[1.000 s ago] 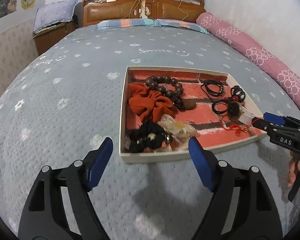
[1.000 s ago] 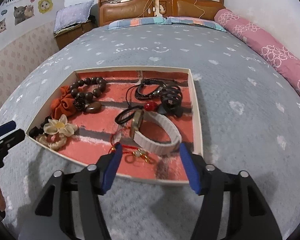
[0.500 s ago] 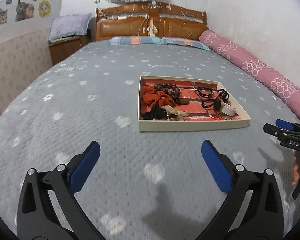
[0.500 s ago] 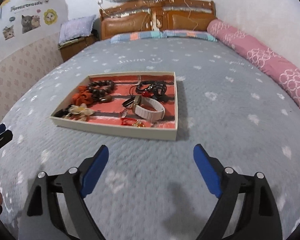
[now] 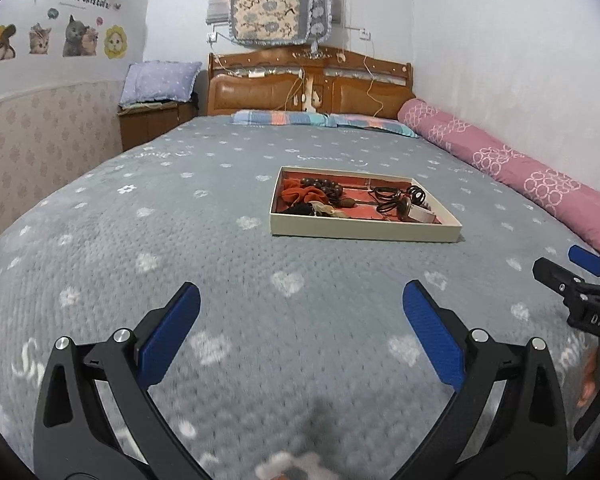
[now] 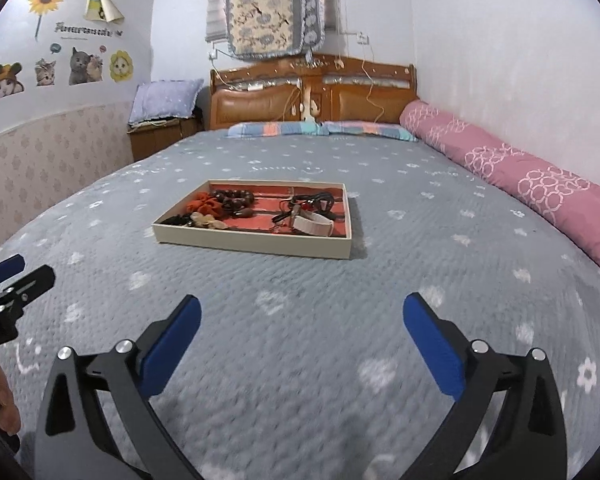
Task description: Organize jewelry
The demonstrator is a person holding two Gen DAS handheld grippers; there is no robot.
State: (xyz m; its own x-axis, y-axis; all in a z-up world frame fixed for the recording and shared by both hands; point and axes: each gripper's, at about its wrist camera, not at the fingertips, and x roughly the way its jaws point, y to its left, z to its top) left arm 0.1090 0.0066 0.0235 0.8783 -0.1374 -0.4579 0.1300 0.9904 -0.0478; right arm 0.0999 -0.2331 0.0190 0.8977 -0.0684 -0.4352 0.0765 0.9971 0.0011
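Note:
A shallow cream tray (image 5: 364, 232) with a red lining lies mid-bed on the grey blanket. It holds an orange scrunchie (image 5: 298, 195), a dark bead bracelet (image 5: 324, 188), black cords (image 5: 388, 194) and a white band (image 5: 422, 213). My left gripper (image 5: 302, 296) hangs well short of the tray, open and empty. In the right wrist view the tray (image 6: 252, 245) sits ahead and slightly left, the white band (image 6: 314, 224) at its right end. My right gripper (image 6: 303, 308) is also far back from it, jaws opening with nothing between them. Each gripper shows at the edge of the other's view.
A pink rolled quilt (image 5: 520, 168) runs along the bed's right side by the wall. A wooden headboard (image 5: 308, 88) and a striped pillow (image 5: 320, 120) close the far end. A nightstand (image 5: 152, 124) with a lilac pillow stands far left. A hand (image 6: 4, 400) grips the left handle.
Both grippers have drawn back from the tray, which now looks small and distant. Both pairs of jaws have spread wider. The tray's contents have not moved.

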